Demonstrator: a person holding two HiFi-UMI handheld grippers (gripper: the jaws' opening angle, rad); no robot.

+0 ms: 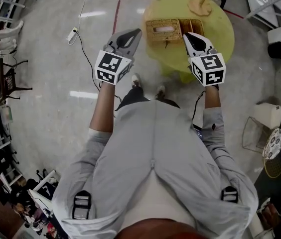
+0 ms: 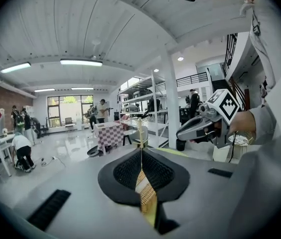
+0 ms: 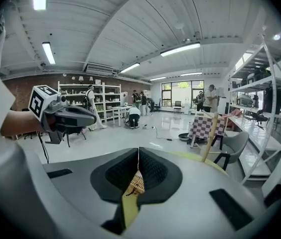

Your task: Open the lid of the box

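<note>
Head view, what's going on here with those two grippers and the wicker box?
A person stands at a round yellow table with a gripper in each hand. The left gripper and the right gripper both point toward the wicker box on the table. Both have their jaws together and hold nothing. The box's lid looks closed, so the opening has not yet begun.

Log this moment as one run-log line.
left claw: shut, empty | right claw: shut, empty | wicker box: on yellow table, no contact seen
</note>
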